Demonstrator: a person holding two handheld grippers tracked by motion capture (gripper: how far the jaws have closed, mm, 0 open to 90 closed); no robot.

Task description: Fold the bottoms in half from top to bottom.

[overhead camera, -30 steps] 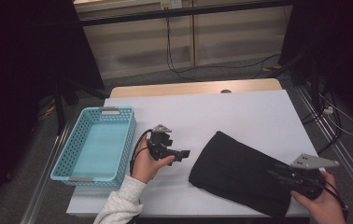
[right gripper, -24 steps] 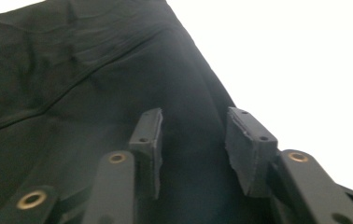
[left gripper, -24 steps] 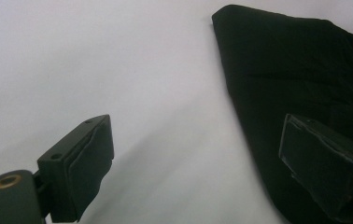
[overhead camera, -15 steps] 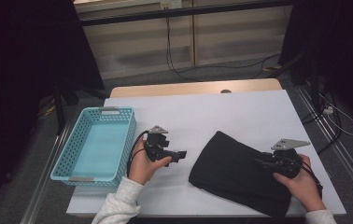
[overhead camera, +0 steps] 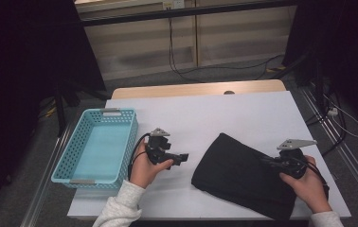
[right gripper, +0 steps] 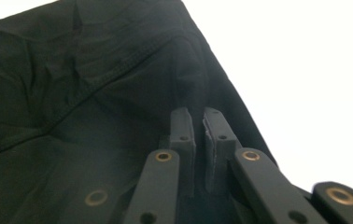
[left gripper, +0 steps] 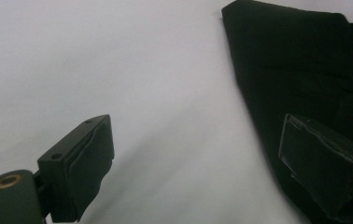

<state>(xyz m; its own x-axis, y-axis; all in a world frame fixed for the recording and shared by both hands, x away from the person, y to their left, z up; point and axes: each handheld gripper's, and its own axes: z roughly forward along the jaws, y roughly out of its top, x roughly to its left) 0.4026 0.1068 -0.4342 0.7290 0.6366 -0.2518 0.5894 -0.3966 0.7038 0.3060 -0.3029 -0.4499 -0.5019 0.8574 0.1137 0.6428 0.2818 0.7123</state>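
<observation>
Right gripper view shows the right gripper with its jaws just squeezed together, pinching the edge of the black cloth. That cloth lies flat on the white table, at its right side. Away to the cloth's left, the left gripper hangs wide apart, holding nothing.

The high view looks forward and down over both grippers. Each of the 2 gripper views looks along its own jaws, close above the table; all 3 share the black cloth
</observation>
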